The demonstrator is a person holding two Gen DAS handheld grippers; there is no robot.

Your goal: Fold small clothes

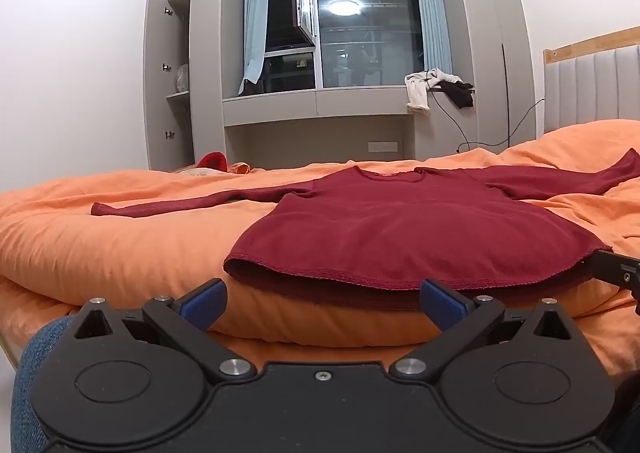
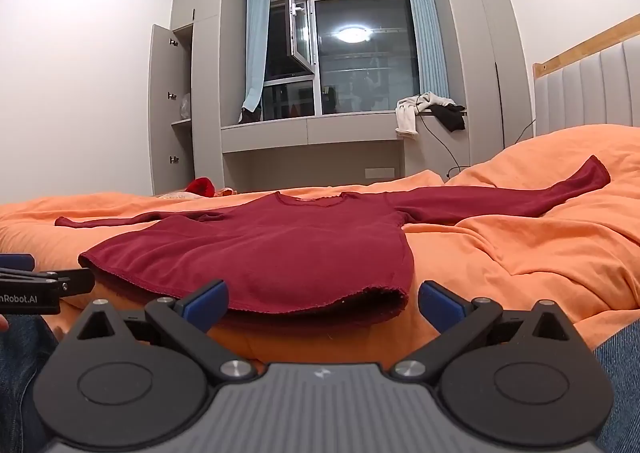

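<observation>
1. Left wrist view: the left gripper (image 1: 322,303) is spread wide and pinches nothing. It sits just in front of the hem of the red shirt (image 1: 400,225). The shirt lies flat on the orange blanket (image 1: 100,245), sleeves stretched out. The blanket beside it is bare. A cupboard (image 1: 178,81) with an open door holds a pale bundle.
2. Right wrist view: the right gripper (image 2: 322,303) is spread wide too, by the hem's right corner.
</observation>
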